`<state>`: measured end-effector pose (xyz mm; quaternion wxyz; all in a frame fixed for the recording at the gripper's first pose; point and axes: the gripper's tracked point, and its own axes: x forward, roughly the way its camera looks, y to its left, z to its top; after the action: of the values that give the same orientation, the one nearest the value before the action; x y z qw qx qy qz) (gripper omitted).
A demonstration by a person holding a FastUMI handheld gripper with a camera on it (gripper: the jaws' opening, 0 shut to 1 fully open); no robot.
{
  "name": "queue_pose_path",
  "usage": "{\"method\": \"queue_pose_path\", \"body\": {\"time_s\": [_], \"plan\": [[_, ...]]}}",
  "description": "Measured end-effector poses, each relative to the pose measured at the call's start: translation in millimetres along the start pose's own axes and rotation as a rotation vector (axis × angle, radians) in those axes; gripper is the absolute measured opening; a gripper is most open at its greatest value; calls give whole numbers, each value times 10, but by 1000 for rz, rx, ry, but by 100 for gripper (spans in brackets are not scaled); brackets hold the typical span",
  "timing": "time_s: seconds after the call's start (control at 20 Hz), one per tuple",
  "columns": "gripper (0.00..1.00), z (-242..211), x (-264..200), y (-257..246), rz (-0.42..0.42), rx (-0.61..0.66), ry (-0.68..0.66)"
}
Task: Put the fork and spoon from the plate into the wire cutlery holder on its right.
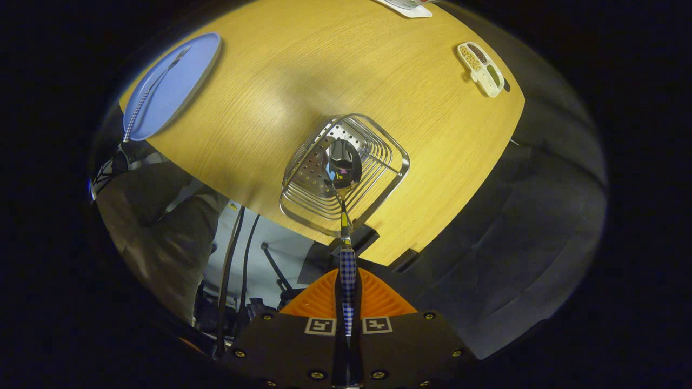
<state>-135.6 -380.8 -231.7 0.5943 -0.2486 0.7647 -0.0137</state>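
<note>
My gripper (347, 294) is shut on the checkered handle of the spoon (343, 165), which points straight ahead of the fingers. The spoon's shiny bowl hangs over the open mouth of the wire cutlery holder (389, 148), seen from above on the wooden table (324, 65). Far off to the left of the holder lies the blue plate (181, 81). The fork (148, 94) with a checkered handle rests across it, handle end sticking out over the plate's rim.
A small white divided dish (481, 69) with dry grains sits beyond the holder to the right. A white object (408, 6) lies at the table's far side. A person's trouser leg (157, 237) and black cables (232, 259) are below the table edge.
</note>
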Motion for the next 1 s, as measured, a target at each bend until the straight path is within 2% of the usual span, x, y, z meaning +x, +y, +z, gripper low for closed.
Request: {"method": "queue_pose_path", "body": {"time_s": [0.1, 0.2, 0.35, 0.4, 0.45, 0.5, 0.6, 0.65, 0.75, 0.8, 0.85, 0.95, 1.0], "plan": [[3, 34, 50, -10, 0, 11, 10], [10, 61, 78, -9, 7, 18, 14], [13, 101, 86, -31, 10, 34, -7], [27, 110, 60, -31, 13, 41, -14], [33, 92, 46, -37, 10, 46, -18], [33, 77, 13, -44, 7, 55, -24], [45, 50, -50, -43, 13, 79, -48], [45, 50, -82, -36, 16, 97, -72], [53, 137, -216, -10, 33, 143, -165], [62, 169, -304, 11, 38, 173, -214], [65, 173, -379, 33, 40, 206, -254], [88, 235, -495, 128, 70, 266, -337], [94, 290, -561, 195, 93, 303, -384]]}}
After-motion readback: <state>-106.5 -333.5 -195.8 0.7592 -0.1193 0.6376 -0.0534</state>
